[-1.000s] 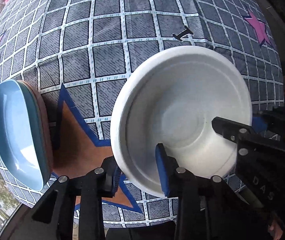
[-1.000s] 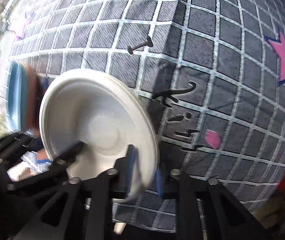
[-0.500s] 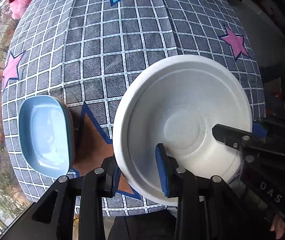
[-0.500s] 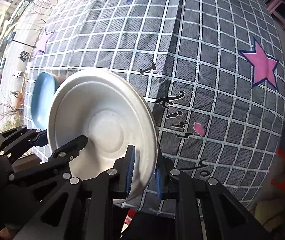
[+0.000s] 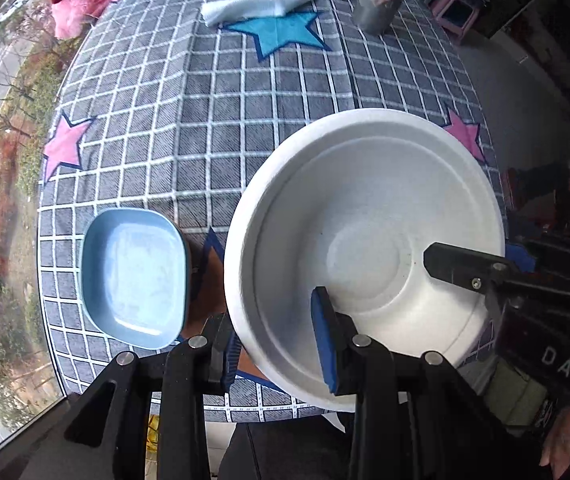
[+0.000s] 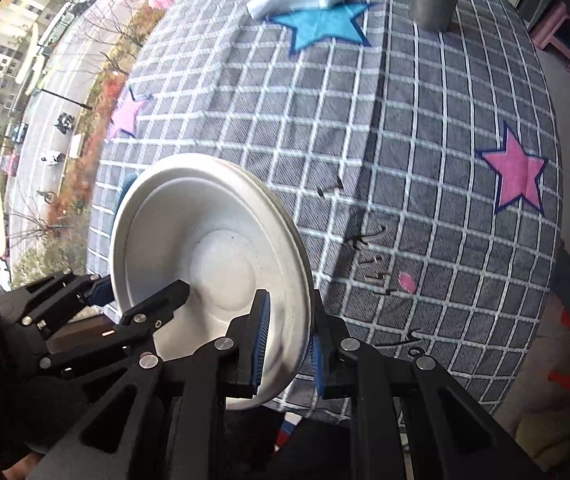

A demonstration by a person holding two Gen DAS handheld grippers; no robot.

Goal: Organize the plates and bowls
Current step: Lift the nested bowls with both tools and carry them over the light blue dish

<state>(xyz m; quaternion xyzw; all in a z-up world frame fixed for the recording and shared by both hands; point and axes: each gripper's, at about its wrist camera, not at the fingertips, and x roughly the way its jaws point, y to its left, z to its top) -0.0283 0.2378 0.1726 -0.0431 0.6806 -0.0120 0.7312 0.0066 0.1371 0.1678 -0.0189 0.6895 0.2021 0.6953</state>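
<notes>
The white bowl (image 5: 365, 248) hangs in the air above the counter (image 5: 245, 120), carried by both tools at once: the left gripper (image 5: 277, 344) has its fingers narrowed onto the near-left rim, one blue pad inside the bowl and one outside, and the right gripper (image 6: 287, 344) pinches the opposite rim in the same way, its fingers drawn close with only the thin wall between them. Taking the white bowl as the landmark, the blue square dish (image 5: 135, 276) sits on the cloth just to its left and lower down, apparently on top of a darker dish whose edge peeps out beneath it. Far beyond the bowl lie a white rag (image 5: 261, 2) and a grey cylinder (image 5: 379, 4), well clear of the work. The step in hand looks like a two-handed carry toward a stacking place, quite likely that blue dish, though the destination is only a guess. To do it well, both hands should travel together at one pace, so that neither pinch drags or twists the rim; the bowl seems light and thin-walled, so a harder squeeze would probably buckle it, not secure it. Keep it level, bring it squarely over the chosen spot, lower until it seats, and only then loosen the fingers, one side following the other without sideways pull.
</notes>
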